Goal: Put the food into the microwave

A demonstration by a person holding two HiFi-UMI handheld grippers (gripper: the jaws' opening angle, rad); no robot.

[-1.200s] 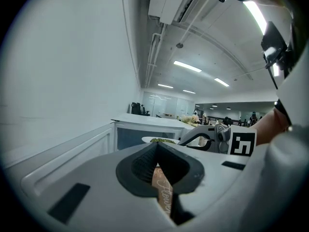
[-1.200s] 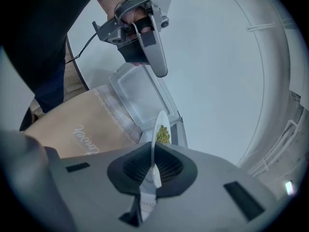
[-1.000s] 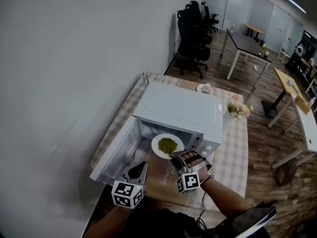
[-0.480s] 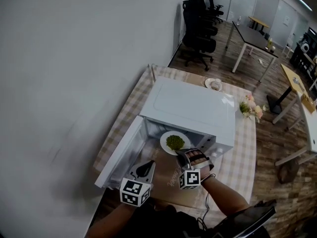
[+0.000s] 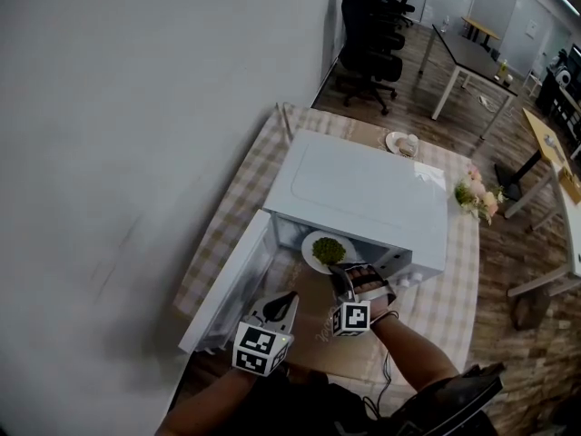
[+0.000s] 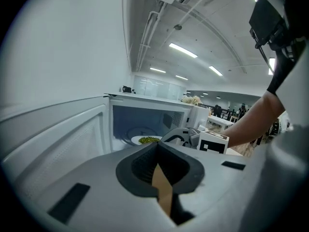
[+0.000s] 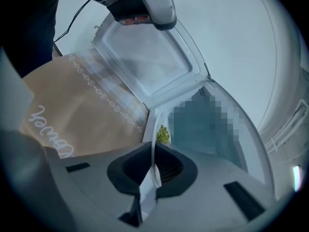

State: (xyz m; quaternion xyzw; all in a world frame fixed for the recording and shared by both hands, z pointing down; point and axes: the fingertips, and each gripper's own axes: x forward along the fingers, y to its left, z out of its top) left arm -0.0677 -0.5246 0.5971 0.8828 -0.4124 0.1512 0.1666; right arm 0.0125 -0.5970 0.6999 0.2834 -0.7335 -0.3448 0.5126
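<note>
Your right gripper [image 5: 339, 272] is clenched on the near rim of the round white plate [image 5: 311, 251]; in the right gripper view the thin white edge runs straight up between the two dark jaws of that gripper [image 7: 154, 167]. The plate carries a small heap of green food [image 5: 329, 250] and sits in the mouth of the white microwave [image 5: 363, 193], its far part already under the oven's top. From the left gripper view the plate [image 6: 140, 140] and the food [image 6: 150, 139] lie low inside the lit cavity, though you cannot tell whether the plate touches the cavity floor. The white microwave door [image 5: 227, 284] stands swung wide open to the left, and its inner panel fills the upper part of the right gripper view [image 7: 149, 57]. Your left gripper [image 5: 289, 300] hangs just in front of that open door, beside the right one and apart from the plate; its jaws are pressed together on nothing, with only a sliver of brown showing below them in its own view [image 6: 157, 162]. Under both grippers lies a brown paper mat with white lettering [image 7: 72, 115], spread on the table's beige checked cloth [image 5: 236, 198]. Behind the microwave there is a small white dish [image 5: 399, 143], and a bunch of pale pink flowers [image 5: 477, 198] stands at the table's right edge.
</note>
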